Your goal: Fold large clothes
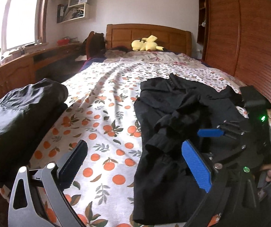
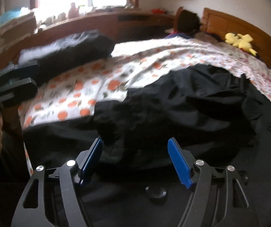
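A large black garment (image 1: pixel 173 132) lies crumpled on the orange-print bedsheet (image 1: pixel 105 113), at the right of the left wrist view. It fills the middle of the right wrist view (image 2: pixel 173 104). My left gripper (image 1: pixel 135 162) is open and empty, its jaws spread over the sheet and the garment's left edge. My right gripper (image 2: pixel 135 151) is open and empty just above the garment's near edge; it also shows in the left wrist view (image 1: pixel 207 132) over a sleeve. A folded black garment (image 1: pixel 18 117) rests at the bed's left edge, also in the right wrist view (image 2: pixel 74 51).
A yellow plush toy (image 1: pixel 146 44) lies by the wooden headboard (image 1: pixel 148 34). A wooden wardrobe (image 1: pixel 239 37) stands on the right. A wooden desk (image 1: pixel 22 64) with clutter runs under the window on the left. A dark bag (image 1: pixel 94 43) sits beside the headboard.
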A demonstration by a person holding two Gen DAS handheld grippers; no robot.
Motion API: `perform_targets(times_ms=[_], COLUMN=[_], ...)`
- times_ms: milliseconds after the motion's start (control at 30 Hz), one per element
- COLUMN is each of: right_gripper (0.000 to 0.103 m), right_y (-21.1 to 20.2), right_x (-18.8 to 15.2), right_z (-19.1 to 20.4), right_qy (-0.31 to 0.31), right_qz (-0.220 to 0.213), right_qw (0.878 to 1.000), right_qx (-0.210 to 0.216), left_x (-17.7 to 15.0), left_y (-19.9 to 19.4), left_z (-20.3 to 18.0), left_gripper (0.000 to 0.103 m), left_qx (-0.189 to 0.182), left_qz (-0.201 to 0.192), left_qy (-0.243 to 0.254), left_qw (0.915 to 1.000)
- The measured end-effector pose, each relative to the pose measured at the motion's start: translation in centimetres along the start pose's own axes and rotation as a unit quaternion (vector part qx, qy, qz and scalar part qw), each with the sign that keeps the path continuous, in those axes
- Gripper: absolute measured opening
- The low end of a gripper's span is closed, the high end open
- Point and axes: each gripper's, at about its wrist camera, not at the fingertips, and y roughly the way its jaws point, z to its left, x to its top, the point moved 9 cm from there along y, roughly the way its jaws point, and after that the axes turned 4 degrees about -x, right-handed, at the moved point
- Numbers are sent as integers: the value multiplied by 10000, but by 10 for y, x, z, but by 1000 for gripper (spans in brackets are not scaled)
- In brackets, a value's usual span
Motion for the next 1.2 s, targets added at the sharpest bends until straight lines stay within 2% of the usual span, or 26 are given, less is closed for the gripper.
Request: perform_targets(times_ms=[100,167,267,333,400,500,733,900,1133,1200], right_gripper=[60,53,34,12,8,6,5,5,5,5], right_y=[6,6,9,9,7,-1,-54,-88,-126,-133], right_x=[-6,-8,-11,-12,-12,-9,-1,-14,-41,-50], right_z=[3,2,1,3,2,-4,-44,-73,-117,-133], right_qy=[-92,-42,-32,-83,-113,-42,551,919,1167,1349], right_qz=[129,166,233,255,232,97,-598,-884,-1055,-1090], right_qw=[9999,9999,9997,9996,9996,9999,9961,9906,9803,9766], right_qx=[-19,-27,-10,-21,-71,-117,-352,-492,-1193,-1271], left_x=[-2,-3,-3,-2,-2,-3,-4,-4,-1,0], left_y=[-2,-2,-2,-2,-2,0,2,4,10,12], left_z=[2,3,1,0,-2,-6,-21,-37,-64,-76], left_gripper=[100,100,100,100,100,100,100,100,100,100], left_qx=[32,31,6,2,-13,-64,-214,-343,-518,-584], left_qz=[10,20,24,22,28,48,66,67,83,78], left_qy=[47,61,57,66,68,71,168,264,381,433], left_qw=[10000,10000,10000,10000,10000,9999,9996,9990,9979,9973])
